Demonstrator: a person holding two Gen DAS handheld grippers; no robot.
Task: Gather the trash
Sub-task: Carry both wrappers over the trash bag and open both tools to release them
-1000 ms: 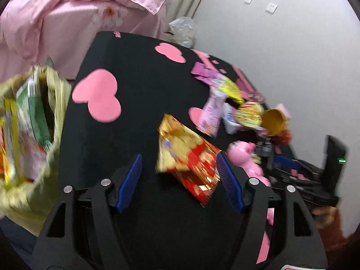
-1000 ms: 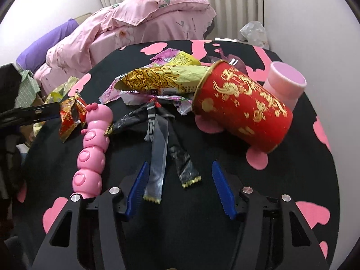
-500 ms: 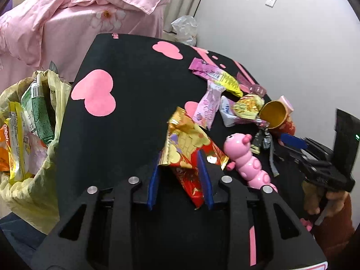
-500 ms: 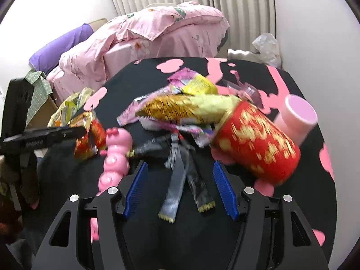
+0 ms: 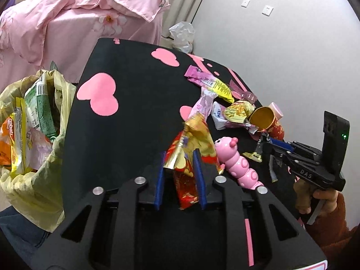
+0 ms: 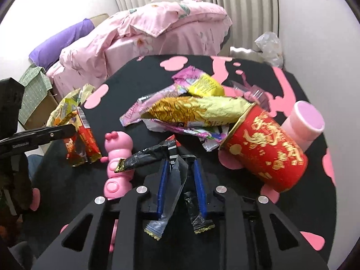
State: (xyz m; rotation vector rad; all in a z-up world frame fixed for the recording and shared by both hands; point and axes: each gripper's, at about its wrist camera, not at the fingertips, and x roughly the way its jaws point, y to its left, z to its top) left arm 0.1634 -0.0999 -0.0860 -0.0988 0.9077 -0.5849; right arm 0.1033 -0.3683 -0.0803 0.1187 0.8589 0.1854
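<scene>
Red-gold wrapper [image 5: 189, 157] pinched in my left gripper [image 5: 178, 157], lower end hidden; right gripper [image 6: 181, 168], just closed, clamps black wrappers [image 6: 177, 175].

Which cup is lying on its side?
The red cup with gold writing lies tipped over, wrappers at its mouth. The pink cup behind it isn't tipped like that.

A black table [image 6: 258, 225] with pink blotches carries the litter. Ahead of the right claw lie a gold-and-yellow snack bag [image 6: 193, 112], a purple-and-yellow wrapper [image 6: 198, 83] beyond it, a tipped red paper cup [image 6: 267, 153] to its right beside a pink cup [image 6: 303, 121], and a pink caterpillar toy [image 6: 117, 157] to its left.
</scene>
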